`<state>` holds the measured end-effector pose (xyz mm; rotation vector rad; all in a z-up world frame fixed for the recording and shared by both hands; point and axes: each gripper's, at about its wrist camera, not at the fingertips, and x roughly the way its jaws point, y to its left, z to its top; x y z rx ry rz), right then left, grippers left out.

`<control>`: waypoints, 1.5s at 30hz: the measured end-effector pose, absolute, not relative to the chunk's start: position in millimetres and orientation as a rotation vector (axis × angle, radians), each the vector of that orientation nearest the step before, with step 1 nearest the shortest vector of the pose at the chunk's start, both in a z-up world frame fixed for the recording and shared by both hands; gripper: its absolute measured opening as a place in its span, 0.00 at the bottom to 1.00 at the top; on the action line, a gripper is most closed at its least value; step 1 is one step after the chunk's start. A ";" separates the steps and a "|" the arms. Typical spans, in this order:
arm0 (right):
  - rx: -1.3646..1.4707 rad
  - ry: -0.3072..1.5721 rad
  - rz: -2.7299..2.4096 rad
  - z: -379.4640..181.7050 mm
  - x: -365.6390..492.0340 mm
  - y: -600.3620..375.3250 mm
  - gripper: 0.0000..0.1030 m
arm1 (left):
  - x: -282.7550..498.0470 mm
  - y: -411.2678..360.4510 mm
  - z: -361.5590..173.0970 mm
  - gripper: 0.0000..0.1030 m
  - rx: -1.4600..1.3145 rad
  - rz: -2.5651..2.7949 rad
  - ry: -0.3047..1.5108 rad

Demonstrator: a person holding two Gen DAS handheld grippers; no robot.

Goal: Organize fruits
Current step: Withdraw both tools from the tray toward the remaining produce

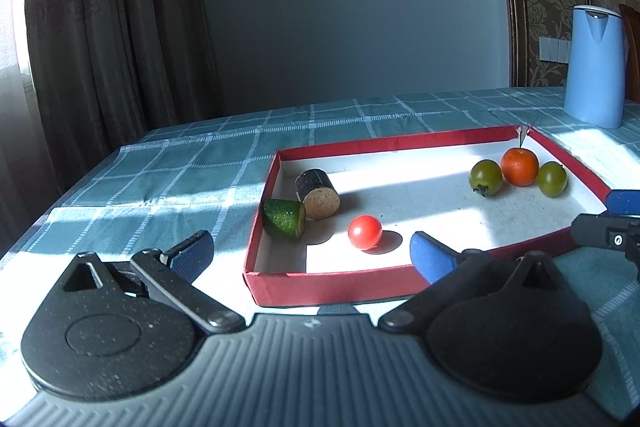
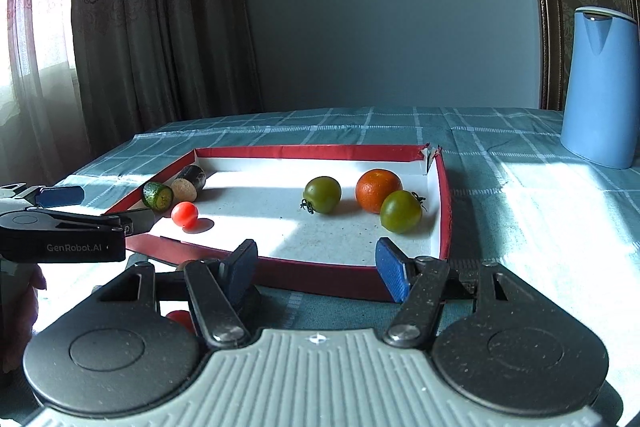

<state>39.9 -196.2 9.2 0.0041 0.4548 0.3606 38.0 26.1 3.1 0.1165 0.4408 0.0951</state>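
Only one legible text: "GenRobot.AI", printed in pale letters on the black side housing of the left gripper (image 2: 60,195), seen at the left edge of the right wrist view. Nothing else readable anywhere.

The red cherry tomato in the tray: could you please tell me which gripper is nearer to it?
Left. The left gripper sits at the tray's near edge with the red cherry tomato just ahead of its open jaws. The right gripper faces the green tomatoes, off to the tomato's right.
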 end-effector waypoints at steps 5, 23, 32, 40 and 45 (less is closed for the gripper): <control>-0.012 0.468 0.433 5.9 21.5 -196.9 0.63 | 35.2 20.9 0.8 1.00 0.156 0.106 0.430; -0.141 0.619 0.550 -10.1 19.0 -164.1 0.40 | 35.1 10.5 -3.3 1.00 0.216 0.080 0.432; -0.079 0.592 0.540 -6.4 20.0 -173.3 0.24 | 22.3 5.2 -4.4 1.00 0.222 -0.007 0.442; 0.029 0.611 0.392 -5.8 32.6 -199.7 0.24 | 12.6 -6.5 -5.1 1.00 0.210 -0.203 0.474; 0.038 0.616 0.379 -7.3 33.3 -202.5 0.25 | 11.7 -20.2 -10.1 1.00 0.221 -0.276 0.523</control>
